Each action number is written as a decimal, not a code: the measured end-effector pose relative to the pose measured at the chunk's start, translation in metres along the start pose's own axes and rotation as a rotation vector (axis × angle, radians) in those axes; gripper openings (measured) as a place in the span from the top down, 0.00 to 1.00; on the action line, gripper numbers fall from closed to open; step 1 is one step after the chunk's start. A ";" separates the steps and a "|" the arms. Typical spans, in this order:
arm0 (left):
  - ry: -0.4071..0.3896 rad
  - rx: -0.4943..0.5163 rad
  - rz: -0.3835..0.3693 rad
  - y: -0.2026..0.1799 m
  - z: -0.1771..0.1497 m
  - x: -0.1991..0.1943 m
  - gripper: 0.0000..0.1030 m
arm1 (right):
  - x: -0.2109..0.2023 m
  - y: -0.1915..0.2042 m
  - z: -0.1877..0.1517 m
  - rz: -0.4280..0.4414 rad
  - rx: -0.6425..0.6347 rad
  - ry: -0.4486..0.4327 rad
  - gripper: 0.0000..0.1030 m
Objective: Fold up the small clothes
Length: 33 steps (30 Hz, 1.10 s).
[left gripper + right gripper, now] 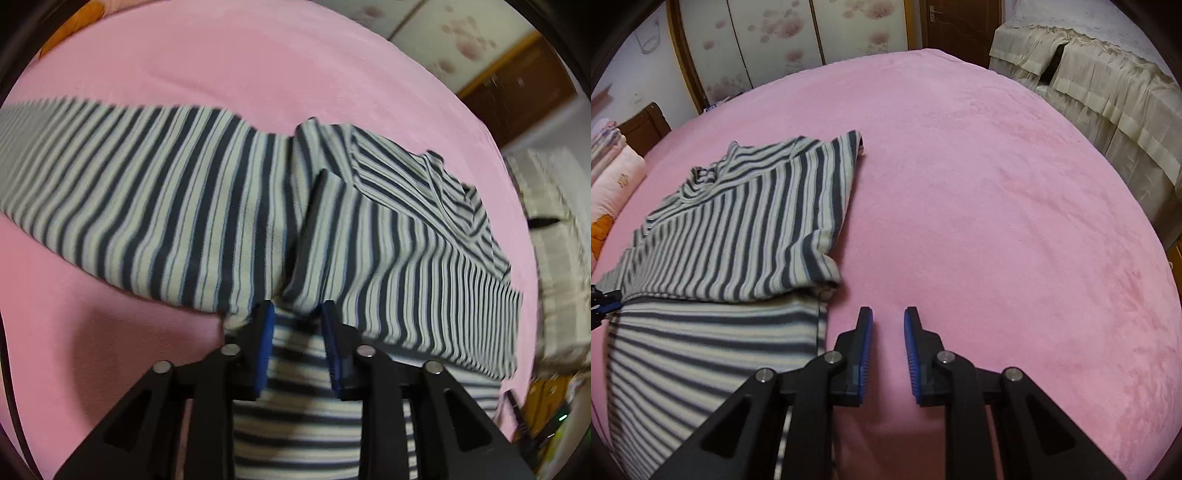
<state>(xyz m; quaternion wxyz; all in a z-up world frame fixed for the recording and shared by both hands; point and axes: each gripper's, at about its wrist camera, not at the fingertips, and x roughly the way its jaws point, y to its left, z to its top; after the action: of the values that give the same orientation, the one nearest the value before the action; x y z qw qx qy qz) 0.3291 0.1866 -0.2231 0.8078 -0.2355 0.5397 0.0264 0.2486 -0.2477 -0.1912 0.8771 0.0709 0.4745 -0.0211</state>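
Pink bed (pixel 997 184); left claw (pixel 297 314) grasping striped shirt (pixel 166 192); right claw (pixel 888 319) released, beside shirt.

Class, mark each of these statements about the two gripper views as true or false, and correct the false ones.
1. The striped garment lies on a pink blanket. True.
2. The right gripper is clamped on the garment. False: its jaws stand apart over bare blanket, beside the garment.
3. Striped cloth sits between the fingers of the left gripper. True.
4. The garment is plain white. False: it has dark and pale stripes.
5. The garment is spread fully flat in one layer. False: one part is folded over another.
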 end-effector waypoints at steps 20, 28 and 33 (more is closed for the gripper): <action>-0.188 0.233 0.095 -0.089 -0.015 -0.040 0.26 | -0.019 0.142 0.024 0.198 -0.230 -0.062 0.83; -0.160 0.231 0.057 -0.107 -0.014 -0.007 0.25 | 0.005 0.193 0.031 0.246 -0.281 -0.026 0.83; -0.121 0.233 0.097 -0.108 -0.002 0.026 0.25 | 0.028 0.202 0.031 0.231 -0.292 0.013 0.83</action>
<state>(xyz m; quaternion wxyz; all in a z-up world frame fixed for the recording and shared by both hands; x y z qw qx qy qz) 0.3699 0.0841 -0.2086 0.8584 -0.1116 0.5004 0.0167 0.3112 -0.0517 -0.1768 0.8717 -0.0028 0.4668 0.1492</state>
